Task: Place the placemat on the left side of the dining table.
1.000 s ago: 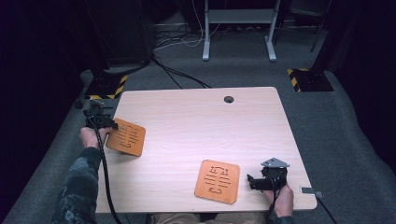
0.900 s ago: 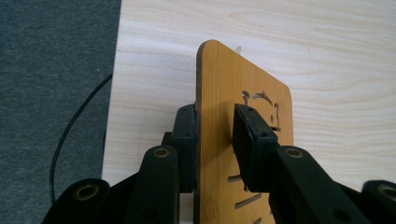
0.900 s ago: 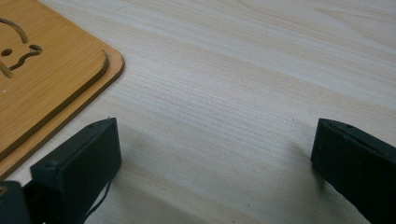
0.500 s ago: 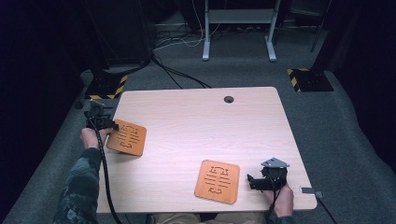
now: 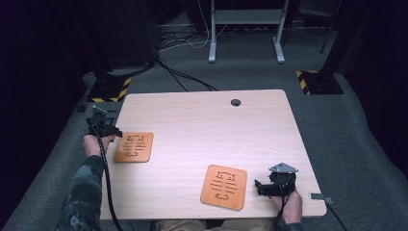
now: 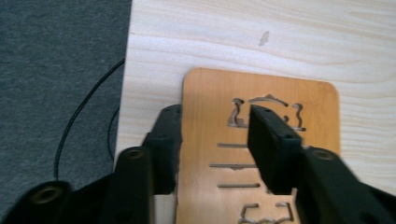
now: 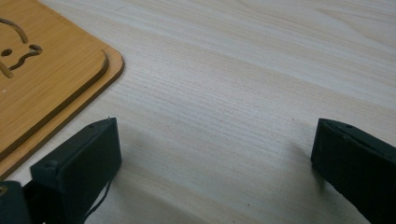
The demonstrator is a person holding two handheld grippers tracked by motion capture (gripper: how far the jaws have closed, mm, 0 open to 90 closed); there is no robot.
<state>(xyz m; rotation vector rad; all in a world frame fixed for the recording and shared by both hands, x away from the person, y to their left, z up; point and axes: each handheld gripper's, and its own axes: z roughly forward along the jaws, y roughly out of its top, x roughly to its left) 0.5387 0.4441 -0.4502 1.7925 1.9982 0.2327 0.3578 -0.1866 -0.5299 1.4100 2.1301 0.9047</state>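
Lit tabletop, dark surroundings, soft focus

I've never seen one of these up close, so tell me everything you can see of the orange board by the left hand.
The left board is a thin, flat, orange-brown panel, wood by its look, with rounded corners. Cut through it are straight slots and curly shapes at both ends. It lies flat near the left edge of the table. The left gripper straddles its edge, fingers open, one above the board, one beside it.
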